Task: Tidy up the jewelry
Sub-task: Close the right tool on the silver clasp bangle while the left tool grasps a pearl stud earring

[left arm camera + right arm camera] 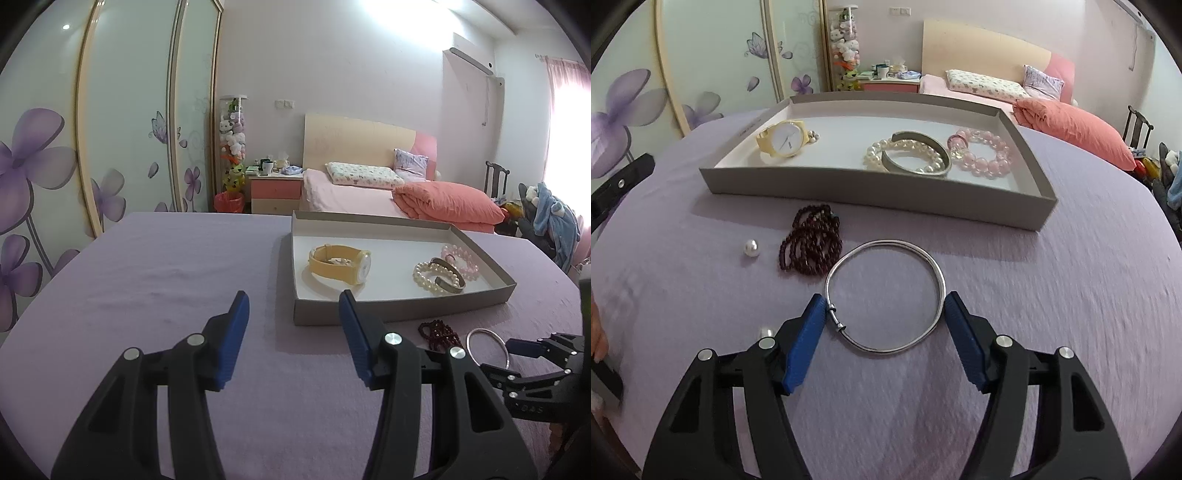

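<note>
Left wrist view: the left gripper (293,314) hovers half open and empty over the lilac counter (147,277), clear of the grey tray (402,308) that already holds the yellow watch (341,264).

Right wrist view: the right gripper (884,308) straddles the silver bangle (884,295) lying flat near the tray; its pads (812,325) sit at the rim, probably not yet squeezing. Dark beads (812,245) and a loose pearl (751,247) wait outside.

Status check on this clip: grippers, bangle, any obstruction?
Left gripper open, empty, over the cloth. Right gripper jaws straddling silver bangle, flat on cloth, grip unclear. Dark bead bracelet touching bangle's far-left rim; tray beyond.
</note>
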